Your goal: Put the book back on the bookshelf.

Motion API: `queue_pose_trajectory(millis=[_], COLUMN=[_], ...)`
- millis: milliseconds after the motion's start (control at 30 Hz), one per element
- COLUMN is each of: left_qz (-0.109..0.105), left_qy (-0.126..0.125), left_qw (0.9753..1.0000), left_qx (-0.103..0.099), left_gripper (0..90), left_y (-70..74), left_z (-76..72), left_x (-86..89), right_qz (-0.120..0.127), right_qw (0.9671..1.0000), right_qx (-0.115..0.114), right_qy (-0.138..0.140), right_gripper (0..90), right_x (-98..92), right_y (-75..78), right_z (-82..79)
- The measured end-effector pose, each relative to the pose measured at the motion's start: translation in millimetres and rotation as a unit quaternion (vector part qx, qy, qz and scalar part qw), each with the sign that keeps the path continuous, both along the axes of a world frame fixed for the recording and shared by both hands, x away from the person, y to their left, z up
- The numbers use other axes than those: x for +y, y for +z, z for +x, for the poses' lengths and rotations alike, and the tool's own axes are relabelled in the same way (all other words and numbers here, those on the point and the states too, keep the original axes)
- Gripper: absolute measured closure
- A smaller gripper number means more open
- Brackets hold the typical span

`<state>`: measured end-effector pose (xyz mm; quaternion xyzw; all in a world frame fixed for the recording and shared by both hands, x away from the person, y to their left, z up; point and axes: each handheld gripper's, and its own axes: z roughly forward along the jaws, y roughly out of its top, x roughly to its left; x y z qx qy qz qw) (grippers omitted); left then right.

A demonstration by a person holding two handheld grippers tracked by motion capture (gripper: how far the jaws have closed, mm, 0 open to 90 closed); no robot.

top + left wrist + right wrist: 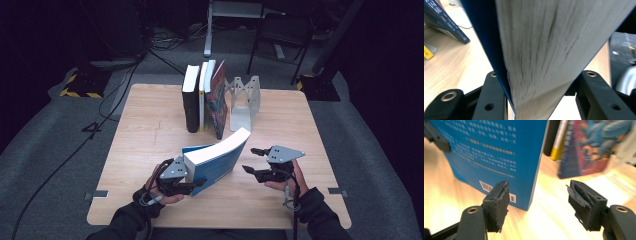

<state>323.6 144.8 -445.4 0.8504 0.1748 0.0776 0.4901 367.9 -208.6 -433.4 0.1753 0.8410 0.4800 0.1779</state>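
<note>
A blue-covered paperback (216,159) stands tilted on the wooden table (145,135), its white page edge facing up. My left gripper (192,186) is shut on its near corner; in the left gripper view the page block (544,50) sits squeezed between both jaws. My right gripper (252,161) hovers open just right of the book, apart from it. In the right gripper view its pads (500,202) stand wide apart before the blue back cover (496,155).
Three books (205,97) stand upright at the table's far middle, leaning against a metal bookend (243,97). A chair (280,35) and cables lie on the floor beyond. Bare tabletop lies to the left and right.
</note>
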Motion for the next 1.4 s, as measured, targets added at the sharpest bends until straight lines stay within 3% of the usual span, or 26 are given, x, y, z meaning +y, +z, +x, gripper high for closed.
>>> queue_pose_trajectory(millis=[167,300,400,567,633,700,800,867,900,1000,1033,1100,1200,1400], left_qz=[-0.004,0.001,0.004,0.014,0.009,-0.004,-0.009,-0.011,-0.013,-0.016,-0.018,-0.024,-0.034,-0.035], left_qy=[-0.041,-0.048,-0.036,-0.008,0.011,0.019,0.026,0.03,0.03,0.037,0.041,0.041,0.04,0.011], left_qw=[0.9988,0.9986,0.9991,0.9999,0.9997,0.999,0.9986,0.9985,0.9985,0.9983,0.9981,0.9979,0.9974,0.9982], left_qx=[0.028,0.02,0.021,0.007,0.022,0.039,0.045,0.043,0.045,0.042,0.043,0.043,0.049,0.046], left_gripper=[57.2,55.9,53.0,47.5,41.6,41.3,39.8,39.9,39.9,38.8,38.4,36.0,33.6,32.6], left_y=[0.4,-0.1,-1.1,-1.6,-2.4,-4.8,-5.8,-6.2,-6.6,-6.6,-6.8,-7.5,-8.7,-9.4], left_z=[-3.8,-4.9,-5.9,-8.4,-7.3,-7.1,-7.6,-7.4,-7.2,-5.3,-3.7,2.6,10.1,23.7], left_x=[22.8,24.0,23.9,24.8,27.1,29.3,31.1,31.4,30.5,26.9,25.9,22.9,19.6,0.3], right_qz=[0.001,0.007,0.022,0.022,0.023,0.018,0.009,0.002,0.018,0.045,0.055,0.046,0.036,0.018], right_qw=[0.9986,0.9956,0.9919,0.9913,0.9903,0.9897,0.9885,0.9858,0.9849,0.9839,0.9834,0.9855,0.9885,0.991], right_qx=[0.007,0.019,0.036,0.037,0.04,0.039,0.036,0.035,0.03,0.001,0.003,-0.011,-0.014,-0.017], right_qy=[0.053,0.092,0.12,0.124,0.131,0.137,0.146,0.164,0.17,0.173,0.173,0.163,0.146,0.132], right_gripper=[32.7,31.0,35.7,36.6,41.3,45.1,49.5,52.0,51.5,49.6,49.6,51.8,54.2,58.7], right_x=[21.3,36.7,46.6,52.9,48.7,45.1,40.3,36.2,36.5,45.6,48.6,55.6,57.3,41.9], right_y=[-4.0,-6.8,-10.9,-12.5,-11.8,-10.1,-8.1,-4.5,0.1,18.7,24.4,32.5,35.4,39.5], right_z=[-3.5,-3.6,-3.6,-2.2,-1.9,-4.3,-9.9,-15.3,-19.4,-27.8,-28.9,-32.4,-35.3,-41.4])
